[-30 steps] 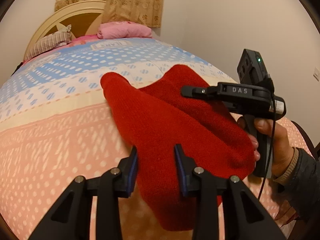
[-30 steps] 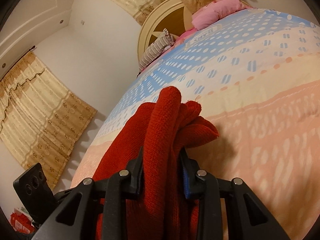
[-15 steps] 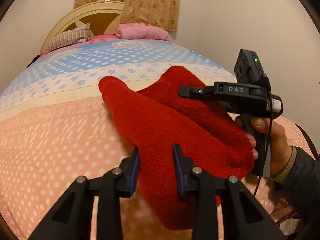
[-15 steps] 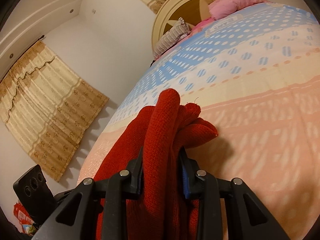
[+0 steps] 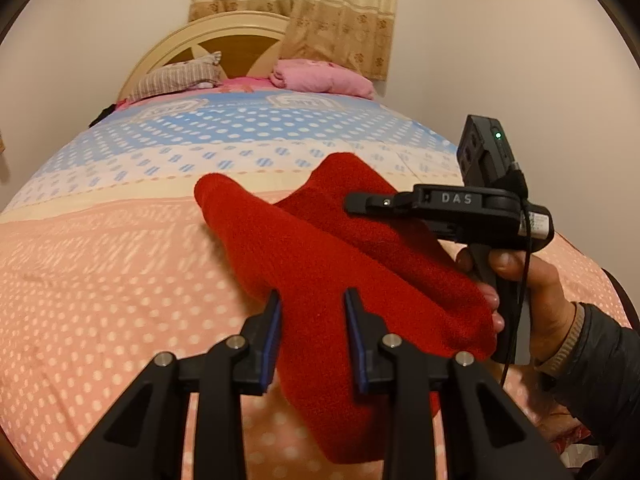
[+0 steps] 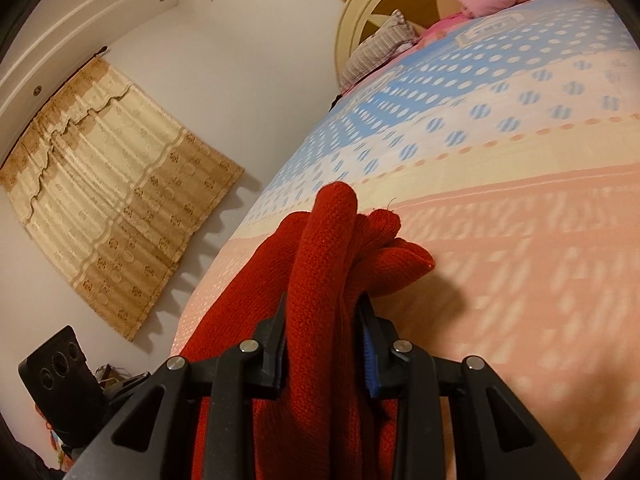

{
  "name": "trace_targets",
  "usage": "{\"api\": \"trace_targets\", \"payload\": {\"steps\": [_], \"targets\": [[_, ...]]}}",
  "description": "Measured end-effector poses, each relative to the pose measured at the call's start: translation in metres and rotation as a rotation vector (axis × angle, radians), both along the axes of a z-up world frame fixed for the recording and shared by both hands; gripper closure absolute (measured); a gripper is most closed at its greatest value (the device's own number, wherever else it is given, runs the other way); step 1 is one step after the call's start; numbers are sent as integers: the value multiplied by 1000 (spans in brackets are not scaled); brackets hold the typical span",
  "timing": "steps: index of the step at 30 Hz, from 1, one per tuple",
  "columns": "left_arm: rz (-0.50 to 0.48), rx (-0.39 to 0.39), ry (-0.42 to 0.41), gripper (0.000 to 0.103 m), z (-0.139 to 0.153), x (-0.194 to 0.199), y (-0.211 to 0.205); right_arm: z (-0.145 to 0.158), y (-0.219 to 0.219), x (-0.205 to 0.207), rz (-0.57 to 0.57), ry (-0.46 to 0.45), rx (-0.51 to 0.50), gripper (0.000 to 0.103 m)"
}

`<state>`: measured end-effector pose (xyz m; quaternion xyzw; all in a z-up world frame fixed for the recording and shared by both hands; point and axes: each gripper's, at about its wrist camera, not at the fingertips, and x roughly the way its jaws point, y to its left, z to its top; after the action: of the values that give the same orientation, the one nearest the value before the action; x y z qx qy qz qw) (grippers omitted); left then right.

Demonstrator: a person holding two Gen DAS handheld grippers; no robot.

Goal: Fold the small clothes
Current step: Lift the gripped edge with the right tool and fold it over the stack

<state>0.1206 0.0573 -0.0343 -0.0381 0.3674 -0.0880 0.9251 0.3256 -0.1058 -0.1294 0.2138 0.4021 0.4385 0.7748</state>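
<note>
Both grippers, the left gripper (image 5: 312, 336) and the right gripper (image 6: 324, 344), pinch the red knit garment (image 5: 320, 248) bunched and lifted above the dotted bedspread (image 5: 100, 280), so step 1, carrying it out, is under way; next it needs laying flat
</note>
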Motion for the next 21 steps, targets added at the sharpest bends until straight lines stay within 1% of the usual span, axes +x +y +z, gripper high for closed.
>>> {"api": "trace_targets", "payload": {"steps": [12,15,16,18,19,21], "targets": [[76,-3,-11,73,-1,-12,37,9,74,-4,107,-12,-11,74],[94,-3,-16,76,0,-17,48,7,88,-4,129,-10,-15,74],[101,-4,-18,80,1,-20,52,7,92,-4,136,-8,-15,74],[111,1,-22,89,1,-21,57,5,100,-3,146,-6,-13,75],[109,0,-32,99,3,-24,59,5,104,-3,150,-4,-12,75],[113,3,-43,97,5,-27,62,3,112,-2,155,0,-6,75]]}}
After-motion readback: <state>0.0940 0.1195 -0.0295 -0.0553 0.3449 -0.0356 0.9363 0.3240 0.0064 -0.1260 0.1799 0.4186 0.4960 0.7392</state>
